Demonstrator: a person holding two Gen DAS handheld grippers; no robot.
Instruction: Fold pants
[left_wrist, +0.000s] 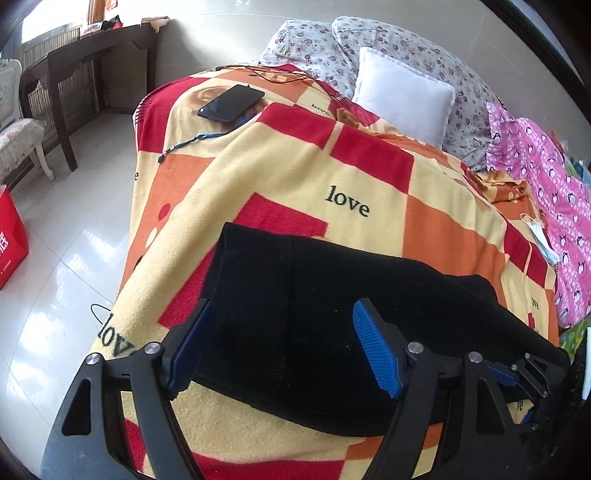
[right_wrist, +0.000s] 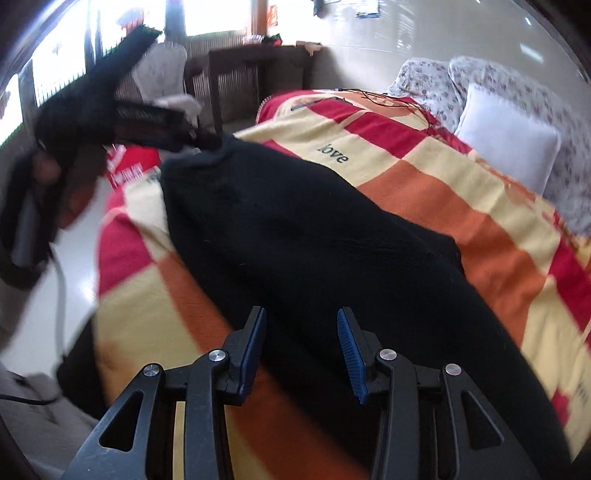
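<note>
Black knitted pants (left_wrist: 332, 306) lie across the checked red, orange and yellow blanket (left_wrist: 295, 177) on the bed. Their ribbed waistband end (left_wrist: 251, 273) points towards the bed's left edge. My left gripper (left_wrist: 280, 332) is open just above the waistband end, a blue pad (left_wrist: 373, 347) on each side of the fabric. In the right wrist view the pants (right_wrist: 314, 236) stretch away from me. My right gripper (right_wrist: 301, 339) is open over the near part of the pants. The left gripper (right_wrist: 147, 118) also shows there, blurred, at the far end of the pants.
A black phone (left_wrist: 231, 102) with cables lies at the far side of the blanket. A white pillow (left_wrist: 402, 96) and floral pillows lie at the head of the bed. A pink quilt (left_wrist: 546, 206) is on the right. A red box (left_wrist: 9, 240) stands on the tiled floor at left.
</note>
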